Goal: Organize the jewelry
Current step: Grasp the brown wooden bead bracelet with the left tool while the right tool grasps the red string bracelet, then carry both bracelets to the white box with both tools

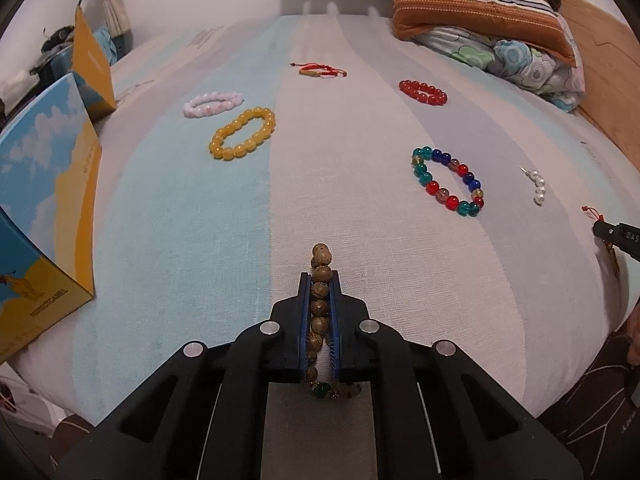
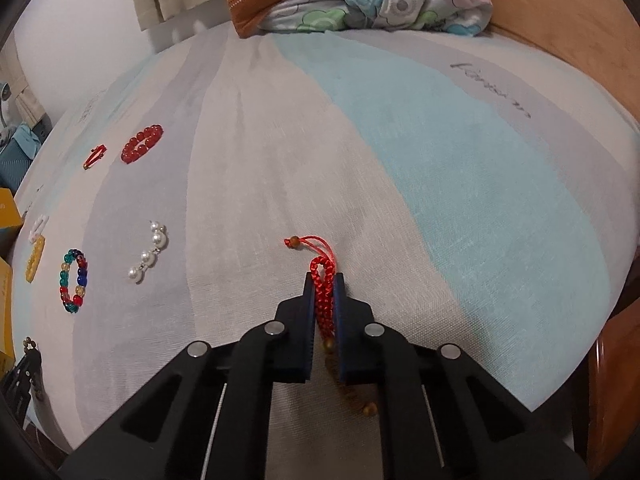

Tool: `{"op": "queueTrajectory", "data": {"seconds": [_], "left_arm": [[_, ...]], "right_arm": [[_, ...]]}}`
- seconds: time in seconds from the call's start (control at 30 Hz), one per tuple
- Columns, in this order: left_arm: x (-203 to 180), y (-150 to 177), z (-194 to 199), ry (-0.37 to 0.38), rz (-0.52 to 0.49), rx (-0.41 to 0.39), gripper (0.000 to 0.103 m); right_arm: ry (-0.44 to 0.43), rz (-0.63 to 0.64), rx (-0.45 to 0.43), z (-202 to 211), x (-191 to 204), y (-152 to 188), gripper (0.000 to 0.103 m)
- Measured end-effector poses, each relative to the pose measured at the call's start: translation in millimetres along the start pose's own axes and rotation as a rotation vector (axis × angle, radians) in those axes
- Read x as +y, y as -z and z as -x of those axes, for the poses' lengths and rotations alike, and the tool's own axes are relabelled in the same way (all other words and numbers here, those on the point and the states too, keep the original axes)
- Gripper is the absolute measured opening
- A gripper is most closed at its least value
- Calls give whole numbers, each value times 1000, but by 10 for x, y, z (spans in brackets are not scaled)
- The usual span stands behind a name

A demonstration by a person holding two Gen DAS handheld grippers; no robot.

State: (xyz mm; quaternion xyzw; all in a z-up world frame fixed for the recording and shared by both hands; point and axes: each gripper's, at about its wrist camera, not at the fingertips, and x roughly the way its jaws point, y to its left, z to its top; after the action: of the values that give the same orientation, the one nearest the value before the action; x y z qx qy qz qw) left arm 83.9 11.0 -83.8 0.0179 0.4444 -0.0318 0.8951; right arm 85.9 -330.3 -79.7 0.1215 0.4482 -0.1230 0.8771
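My left gripper (image 1: 320,280) is shut on a brown wooden bead bracelet (image 1: 321,272) just above the striped bed sheet. My right gripper (image 2: 323,280) is shut on a red braided cord bracelet (image 2: 322,280); its loose end lies on the sheet. On the bed lie a yellow bead bracelet (image 1: 242,133), a pink one (image 1: 213,103), a red cord bracelet (image 1: 319,69), a red bead bracelet (image 1: 423,92), a multicoloured bead bracelet (image 1: 449,181) and a pearl piece (image 1: 536,186). The right gripper's tip shows at the left view's right edge (image 1: 608,232).
A blue and yellow box (image 1: 40,200) stands open at the bed's left edge. Folded quilts and a striped pillow (image 1: 480,12) lie at the head by the wooden frame (image 2: 580,40). Curtains hang at the back.
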Motion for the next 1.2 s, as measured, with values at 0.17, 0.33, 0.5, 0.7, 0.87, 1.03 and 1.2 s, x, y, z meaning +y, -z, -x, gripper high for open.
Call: {"op": "queueTrajectory", "data": {"seconds": [0.17, 0.33, 0.5, 0.7, 0.87, 1.03, 1.2], "left_arm": [[7, -2, 5, -5, -3, 10, 7], [37, -8, 44, 10, 14, 24, 7], [59, -18, 120, 6, 16, 23, 7], [69, -62, 278, 12, 11, 14, 7], [58, -88, 363, 21, 6, 18, 7], [52, -169, 458, 35, 6, 15, 7], [61, -265, 526, 30, 1, 28, 7]], "right_arm": [[13, 39, -21, 44, 68, 5, 7], [19, 71, -45, 118, 137, -4, 7], [31, 123, -62, 257, 238, 10, 7], [30, 163, -49, 387, 315, 68, 7], [27, 168, -41, 479, 344, 115, 7], [8, 164, -39, 570, 384, 121, 7], [-5, 177, -43, 698, 466, 82, 7]]}}
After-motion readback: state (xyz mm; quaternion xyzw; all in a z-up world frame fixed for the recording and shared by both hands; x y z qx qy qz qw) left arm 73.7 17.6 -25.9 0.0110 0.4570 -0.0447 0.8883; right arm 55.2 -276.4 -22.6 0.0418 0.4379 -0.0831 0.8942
